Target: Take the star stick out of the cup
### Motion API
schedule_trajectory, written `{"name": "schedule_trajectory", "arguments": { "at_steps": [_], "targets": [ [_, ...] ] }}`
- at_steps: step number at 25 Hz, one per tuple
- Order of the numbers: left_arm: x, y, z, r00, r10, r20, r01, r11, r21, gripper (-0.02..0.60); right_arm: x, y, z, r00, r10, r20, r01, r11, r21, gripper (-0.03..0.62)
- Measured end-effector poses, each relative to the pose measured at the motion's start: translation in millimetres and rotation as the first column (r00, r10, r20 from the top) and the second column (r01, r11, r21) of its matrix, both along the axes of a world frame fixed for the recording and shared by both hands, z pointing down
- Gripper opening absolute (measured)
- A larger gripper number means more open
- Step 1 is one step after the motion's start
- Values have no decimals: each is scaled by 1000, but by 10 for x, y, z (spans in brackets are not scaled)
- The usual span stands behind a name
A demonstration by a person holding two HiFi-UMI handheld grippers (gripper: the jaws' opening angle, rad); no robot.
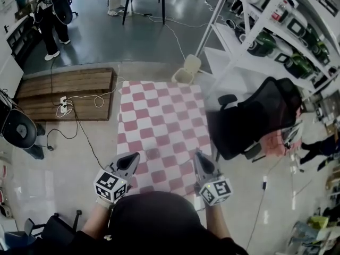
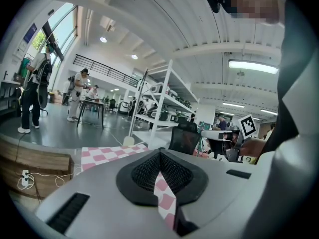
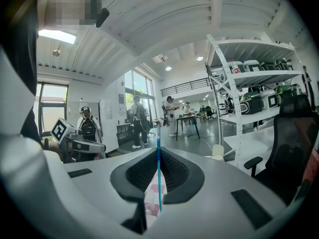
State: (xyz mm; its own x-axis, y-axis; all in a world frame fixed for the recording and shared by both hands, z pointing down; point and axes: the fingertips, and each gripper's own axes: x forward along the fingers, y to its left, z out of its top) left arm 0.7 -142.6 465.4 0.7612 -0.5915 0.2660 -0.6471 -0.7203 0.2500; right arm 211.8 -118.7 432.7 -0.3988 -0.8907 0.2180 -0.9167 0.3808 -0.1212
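Observation:
A thin blue stick (image 3: 159,176) stands upright between the jaws of my right gripper (image 3: 158,151), which is shut on it; its top end rises just above the jaw tips, and I cannot make out a star. In the head view the right gripper (image 1: 202,162) hovers over the near right part of the pink-and-white checked table (image 1: 159,116). My left gripper (image 1: 131,161) hovers over the near left part. In the left gripper view the left gripper (image 2: 159,154) has its tips together with nothing held. No cup shows clearly in any view.
A black office chair (image 1: 255,118) stands close to the table's right side. White shelving (image 1: 276,31) with appliances runs along the right. A cream seat (image 1: 187,69) sits past the table's far edge. A wooden pallet (image 1: 66,92) with cables lies on the left. People stand far back.

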Motion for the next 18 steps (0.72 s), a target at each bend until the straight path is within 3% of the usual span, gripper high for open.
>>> {"name": "schedule_trajectory", "arguments": {
  "at_steps": [18],
  "targets": [
    [-4,5,46,1000,-10,-2,10,1000,-3,40,21,-51,8,1000,13,9,-13,1000,17,29]
  ]
}}
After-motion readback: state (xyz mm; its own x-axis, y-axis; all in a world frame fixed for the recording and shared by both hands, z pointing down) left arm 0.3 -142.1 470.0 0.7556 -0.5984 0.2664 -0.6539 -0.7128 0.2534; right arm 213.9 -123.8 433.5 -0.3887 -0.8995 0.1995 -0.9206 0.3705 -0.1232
